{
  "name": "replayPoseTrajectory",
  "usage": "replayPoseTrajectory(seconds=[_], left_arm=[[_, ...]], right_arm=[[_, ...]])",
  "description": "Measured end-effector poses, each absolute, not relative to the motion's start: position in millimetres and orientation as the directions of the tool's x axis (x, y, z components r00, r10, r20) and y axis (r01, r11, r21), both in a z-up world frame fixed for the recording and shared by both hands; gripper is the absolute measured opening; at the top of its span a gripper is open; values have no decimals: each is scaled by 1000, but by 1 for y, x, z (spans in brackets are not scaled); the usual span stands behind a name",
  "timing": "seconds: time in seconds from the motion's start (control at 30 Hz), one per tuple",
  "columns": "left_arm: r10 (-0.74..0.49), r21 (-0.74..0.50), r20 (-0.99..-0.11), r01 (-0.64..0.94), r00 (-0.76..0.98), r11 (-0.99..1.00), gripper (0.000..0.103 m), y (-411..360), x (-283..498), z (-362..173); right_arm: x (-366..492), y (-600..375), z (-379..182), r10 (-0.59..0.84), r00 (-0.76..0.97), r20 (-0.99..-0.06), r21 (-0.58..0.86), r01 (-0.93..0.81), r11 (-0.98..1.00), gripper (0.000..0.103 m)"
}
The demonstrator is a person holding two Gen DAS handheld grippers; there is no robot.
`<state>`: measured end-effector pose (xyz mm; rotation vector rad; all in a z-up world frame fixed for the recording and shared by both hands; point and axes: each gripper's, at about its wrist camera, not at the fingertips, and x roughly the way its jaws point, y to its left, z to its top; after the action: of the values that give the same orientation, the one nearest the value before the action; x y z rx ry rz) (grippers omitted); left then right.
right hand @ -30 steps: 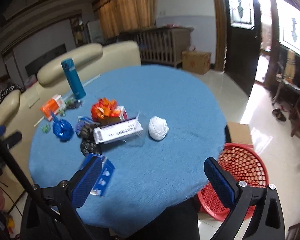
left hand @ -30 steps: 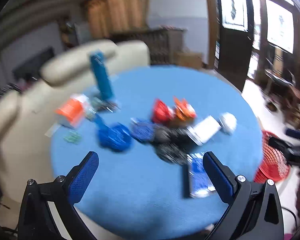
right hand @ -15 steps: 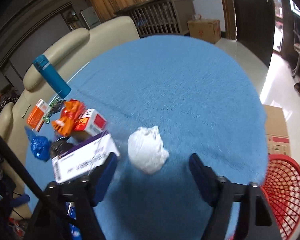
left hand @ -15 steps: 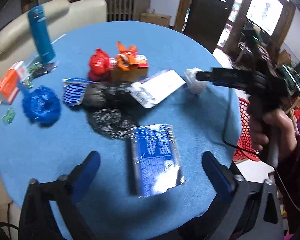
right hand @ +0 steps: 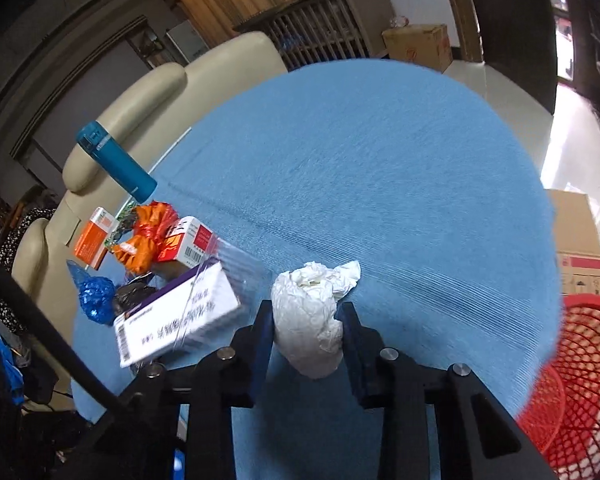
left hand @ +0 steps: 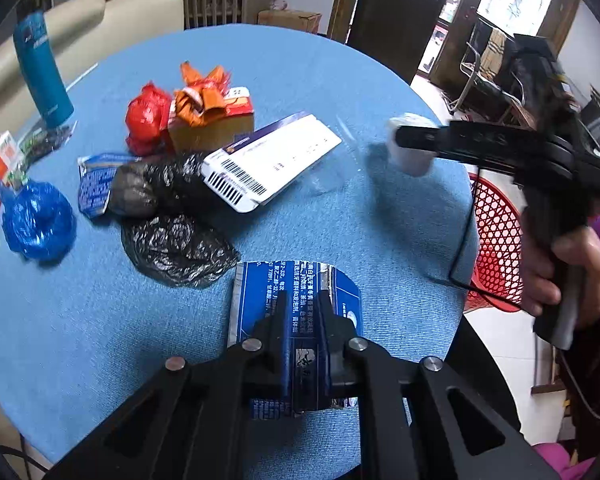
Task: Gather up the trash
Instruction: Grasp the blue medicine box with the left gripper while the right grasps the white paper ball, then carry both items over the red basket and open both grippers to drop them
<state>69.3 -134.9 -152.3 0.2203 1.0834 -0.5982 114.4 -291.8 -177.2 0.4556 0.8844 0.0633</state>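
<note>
While the left gripper (left hand: pixel 302 320) is pinched on the blue wrapper (left hand: pixel 296 280) at the table's (right hand: pixel 380 160) near edge, crumpled tissue (right hand: pixel 310 320) is clamped by the right gripper (right hand: pixel 306 336); both should be lifted straight, then carried over the red basket (right hand: pixel 580 380).

Printed matter on the bench, mostly too small or blurred to be read

Rows of white Chinese characters are printed on the blue foil packet (left hand: pixel 296 296), but none can be made out with certainty. A black barcode is carried on the end of the white and purple box (left hand: pixel 268 160), and in the right wrist view dark lettering along its side is seen only as a blur. A small barcode is shown on the red and white carton (right hand: pixel 188 244). White lettering runs down the teal bottle (left hand: pixel 40 72) but cannot be read. A red band and small black handling symbols are printed on the cardboard box (right hand: pixel 580 256) on the floor.
</note>
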Motion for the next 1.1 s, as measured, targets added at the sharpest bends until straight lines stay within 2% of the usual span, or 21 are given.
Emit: replayPoseTrajectory(seconds=[0.2,0.23,0.27,0.33,0.47,0.5,0.57,0.6,0.7,1.1], left_arm=[[-313,-60,-875,560,368,826,16,-144,63,-157],[-311,-59,-875,557,371,829,23,-143,64,-158],[-310,-55,-873,554,377,831,47,-142,65,-158],[-295,-40,-873,544,390,838,79,-142,67,-161],[-270,-15,-886,557,378,831,78,-145,64,-176],[-264,-12,-889,558,374,830,75,-146,64,-180],[-294,-53,-889,559,350,827,61,-147,65,-183],[-317,-78,-885,563,340,823,59,-147,66,-181],[-283,-23,-883,566,376,824,58,-154,64,-179],[-311,43,-857,660,410,750,58,-196,38,-151]], right_arm=[[78,-280,-150,107,653,-750,244,123,962,35],[72,-276,-145,77,653,-753,208,126,970,35],[66,-274,-141,48,653,-756,173,128,976,35],[58,-268,-135,5,651,-759,125,138,983,35],[47,-260,-127,-53,656,-753,62,151,987,35],[44,-259,-125,-58,658,-751,56,150,987,35],[39,-259,-122,-65,662,-747,49,152,987,35],[36,-259,-121,-67,665,-744,48,153,987,35],[32,-261,-119,-74,672,-737,48,161,986,35],[9,-288,-114,-111,694,-711,54,212,976,35]])
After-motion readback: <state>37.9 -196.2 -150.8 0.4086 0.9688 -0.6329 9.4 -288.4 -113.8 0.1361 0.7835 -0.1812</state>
